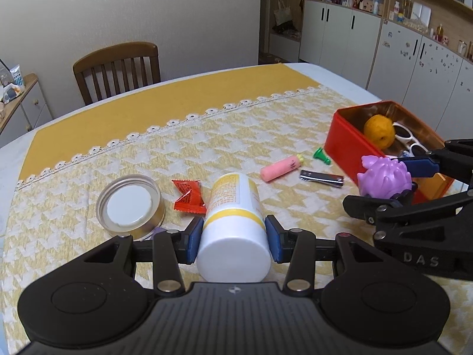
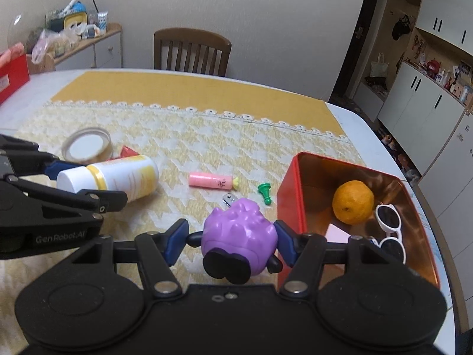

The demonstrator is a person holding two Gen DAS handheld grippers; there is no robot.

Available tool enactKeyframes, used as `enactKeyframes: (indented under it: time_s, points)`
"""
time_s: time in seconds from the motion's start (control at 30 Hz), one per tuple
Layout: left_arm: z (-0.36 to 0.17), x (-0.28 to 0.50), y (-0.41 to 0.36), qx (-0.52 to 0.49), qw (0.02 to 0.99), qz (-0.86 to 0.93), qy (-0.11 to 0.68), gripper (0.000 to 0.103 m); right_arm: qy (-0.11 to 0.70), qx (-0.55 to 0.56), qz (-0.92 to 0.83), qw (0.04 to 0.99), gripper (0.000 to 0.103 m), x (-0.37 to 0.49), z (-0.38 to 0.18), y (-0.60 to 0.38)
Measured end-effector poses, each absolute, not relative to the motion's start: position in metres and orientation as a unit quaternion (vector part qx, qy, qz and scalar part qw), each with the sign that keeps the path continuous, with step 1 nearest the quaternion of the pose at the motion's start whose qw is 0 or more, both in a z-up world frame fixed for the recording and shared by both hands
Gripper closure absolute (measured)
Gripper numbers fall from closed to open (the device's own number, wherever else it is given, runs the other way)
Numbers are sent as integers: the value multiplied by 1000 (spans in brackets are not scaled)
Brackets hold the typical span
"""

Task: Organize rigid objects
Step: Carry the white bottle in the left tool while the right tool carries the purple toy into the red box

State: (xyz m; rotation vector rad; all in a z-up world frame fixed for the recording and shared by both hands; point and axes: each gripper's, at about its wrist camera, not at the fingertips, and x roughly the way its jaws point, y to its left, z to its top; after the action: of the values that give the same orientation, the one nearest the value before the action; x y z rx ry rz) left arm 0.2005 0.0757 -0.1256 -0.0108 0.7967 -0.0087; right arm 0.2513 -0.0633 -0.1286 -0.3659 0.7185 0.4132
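Note:
My left gripper (image 1: 233, 236) is shut on a white bottle (image 1: 233, 207) with a yellow label, its blue pads clamping the cap end. The bottle is tilted, with its far end pointing away over the yellow-white cloth. My right gripper (image 2: 232, 239) is shut on a purple spiky toy (image 2: 239, 230) with black feet, just left of the open red tin (image 2: 288, 201). In the left wrist view the toy (image 1: 384, 177) hangs in front of the tin's near wall (image 1: 343, 142). An orange (image 2: 353, 202) and white sunglasses (image 2: 388, 224) lie in the tin.
On the cloth lie a pink tube (image 2: 212, 181), a green game piece (image 2: 264, 192), a nail clipper (image 1: 321, 178), a red packet (image 1: 189, 196) and a metal jar lid (image 1: 130, 204). A wooden chair (image 2: 192, 50) stands at the table's far side. The tin sits near the table's right edge.

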Motion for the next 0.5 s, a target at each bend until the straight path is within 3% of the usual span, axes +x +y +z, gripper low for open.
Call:
enactKeyframes:
  time_s: [0.5]
  points:
    - [-69, 176, 43, -40, 936, -33, 349, 59, 339, -130, 212, 908, 41, 234, -79, -112]
